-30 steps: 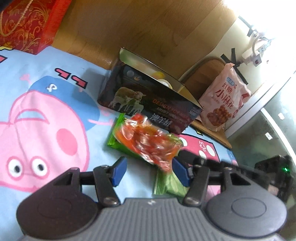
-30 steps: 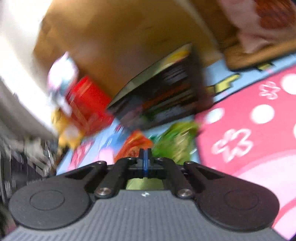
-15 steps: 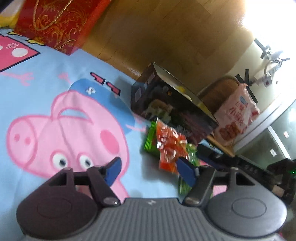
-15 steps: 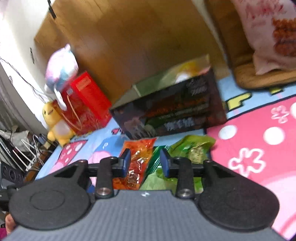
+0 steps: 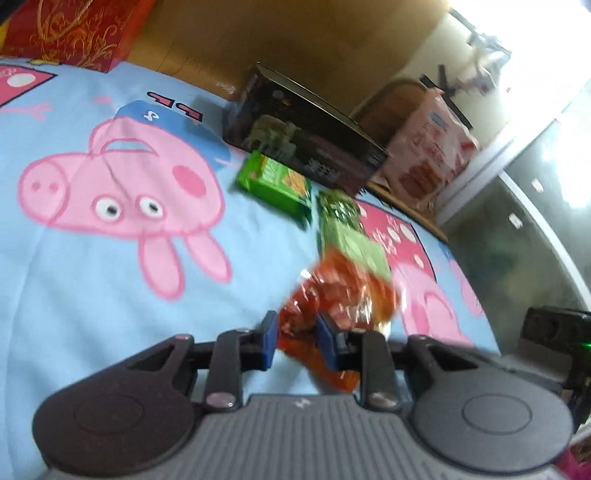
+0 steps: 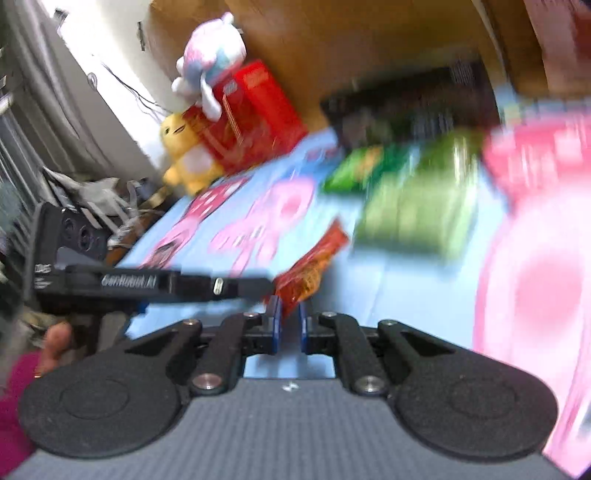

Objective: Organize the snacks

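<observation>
In your left wrist view, a red bag (image 5: 74,33) stands at the far left edge of the mat (image 5: 74,288), which is light blue with a pink cartoon pig. Right of the pig, a dark box (image 5: 306,147) sits at the mat's far edge. A green packet (image 5: 275,182) lies just in front of it, and a second green packet (image 5: 347,229) lies a little to its right. Nearest you, your left gripper (image 5: 297,341) has just been closing, with the orange packet (image 5: 340,306) between its pads; the jaws now pinch the packet's lower part. The packet's top overlaps the second green packet in this view. A pink bag (image 5: 424,155) stands behind the box, on the right

In your right wrist view, your hand (image 6: 55,343) and a magenta sleeve (image 6: 14,387) show at the far left, and the left gripper reaches in level from there to the orange packet. Two plush toys (image 6: 188,155) sit by the red bag further back. In the middle, your right gripper (image 6: 289,317) has just been closing, and its pads stand nearly together with a slim gap. The packet's lower end lines up with their tips; you cannot tell here whether the pads touch it. The green packets and the box are blurred on the right
</observation>
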A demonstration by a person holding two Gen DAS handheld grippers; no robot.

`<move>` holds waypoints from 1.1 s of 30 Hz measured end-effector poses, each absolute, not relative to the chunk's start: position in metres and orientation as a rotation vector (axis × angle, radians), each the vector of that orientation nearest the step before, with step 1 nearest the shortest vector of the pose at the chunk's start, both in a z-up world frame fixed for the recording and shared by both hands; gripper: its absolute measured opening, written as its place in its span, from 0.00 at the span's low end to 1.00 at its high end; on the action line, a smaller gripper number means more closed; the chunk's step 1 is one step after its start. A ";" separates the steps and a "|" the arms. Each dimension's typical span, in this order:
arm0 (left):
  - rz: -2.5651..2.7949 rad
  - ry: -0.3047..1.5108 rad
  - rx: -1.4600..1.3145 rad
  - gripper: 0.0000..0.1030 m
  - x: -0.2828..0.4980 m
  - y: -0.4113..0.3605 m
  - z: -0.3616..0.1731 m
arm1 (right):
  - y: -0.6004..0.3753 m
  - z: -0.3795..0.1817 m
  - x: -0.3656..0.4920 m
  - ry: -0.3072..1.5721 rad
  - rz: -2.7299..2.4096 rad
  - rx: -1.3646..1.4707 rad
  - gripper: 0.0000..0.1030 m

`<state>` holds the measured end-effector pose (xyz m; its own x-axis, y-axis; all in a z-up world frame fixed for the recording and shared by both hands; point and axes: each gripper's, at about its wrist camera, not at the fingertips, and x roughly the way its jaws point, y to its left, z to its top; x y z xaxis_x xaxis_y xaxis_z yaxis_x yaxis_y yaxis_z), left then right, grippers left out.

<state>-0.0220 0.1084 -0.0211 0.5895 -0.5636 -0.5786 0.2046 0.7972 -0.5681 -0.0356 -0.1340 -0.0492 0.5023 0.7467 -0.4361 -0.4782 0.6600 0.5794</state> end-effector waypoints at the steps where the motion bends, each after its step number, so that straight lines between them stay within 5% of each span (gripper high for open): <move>1: -0.473 0.826 -0.466 0.22 -0.026 0.107 -0.020 | -0.136 -0.057 -0.044 0.755 0.793 0.449 0.15; 4: -0.486 0.825 -0.424 0.23 -0.023 0.096 -0.019 | -0.132 -0.062 -0.066 0.735 0.846 0.443 0.17; 11: -0.475 0.792 -0.409 0.49 -0.031 0.094 -0.010 | -0.138 -0.061 -0.073 0.718 0.841 0.464 0.25; 16: -0.481 0.821 -0.510 0.49 -0.046 0.118 -0.013 | -0.164 -0.066 -0.080 0.725 0.816 0.564 0.42; 23: -0.585 0.852 -0.553 0.53 -0.068 0.110 -0.014 | -0.199 -0.060 -0.089 0.693 0.671 0.604 0.49; 28: -0.602 0.855 -0.593 0.55 -0.065 0.096 -0.026 | -0.189 -0.061 -0.066 0.718 0.670 0.599 0.46; 31: -0.598 0.797 -0.660 0.56 -0.065 0.099 -0.035 | -0.174 -0.065 -0.057 0.739 0.694 0.574 0.27; 33: -0.584 0.774 -0.687 0.47 -0.065 0.104 -0.038 | -0.175 -0.068 -0.055 0.738 0.691 0.588 0.19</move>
<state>-0.0654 0.1042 -0.0383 0.5825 -0.6923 -0.4260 0.2200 0.6388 -0.7373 -0.0553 -0.1746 -0.0680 0.5445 0.7373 -0.3999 -0.3503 0.6331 0.6903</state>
